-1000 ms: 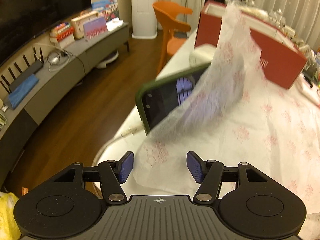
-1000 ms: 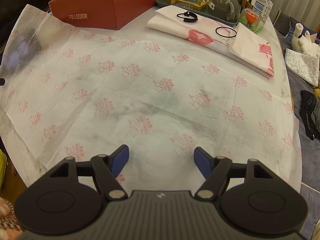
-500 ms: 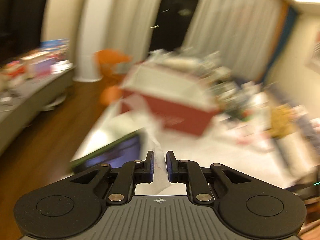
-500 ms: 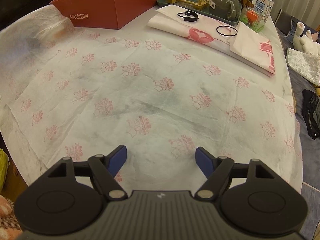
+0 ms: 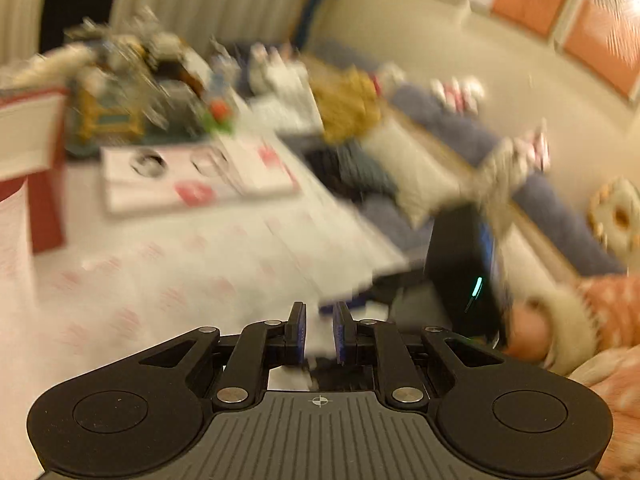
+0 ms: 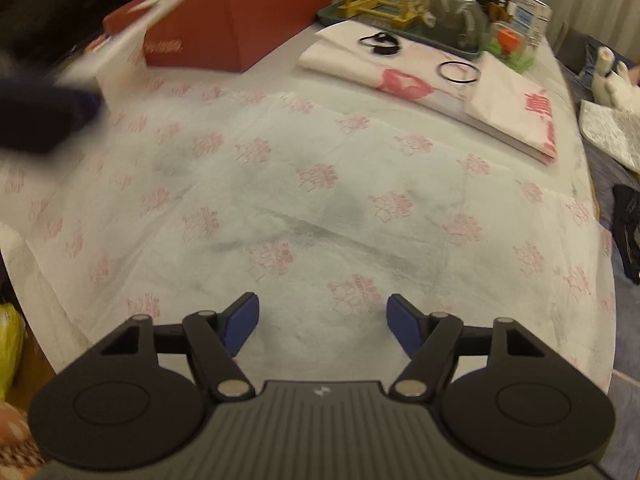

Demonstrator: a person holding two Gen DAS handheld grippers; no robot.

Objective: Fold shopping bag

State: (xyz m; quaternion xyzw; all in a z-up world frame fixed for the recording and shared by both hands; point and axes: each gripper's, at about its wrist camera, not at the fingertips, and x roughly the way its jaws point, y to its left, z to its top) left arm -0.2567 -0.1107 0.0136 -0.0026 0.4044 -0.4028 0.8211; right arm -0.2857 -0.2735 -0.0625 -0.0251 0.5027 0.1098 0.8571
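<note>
My left tool (image 5: 319,334) is pinched narrow on the shopping bag (image 6: 320,184) edge, lifted at the far left; the bag lies flat across the desk (image 6: 276,46), running left to right under my right tool (image 6: 322,322), whose wide jaws are closing on nothing

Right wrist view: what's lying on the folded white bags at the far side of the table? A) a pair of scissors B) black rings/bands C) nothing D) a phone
B: a thin black ring and a thicker black band lie on the folded white bags, past the spread shopping bag.
</note>
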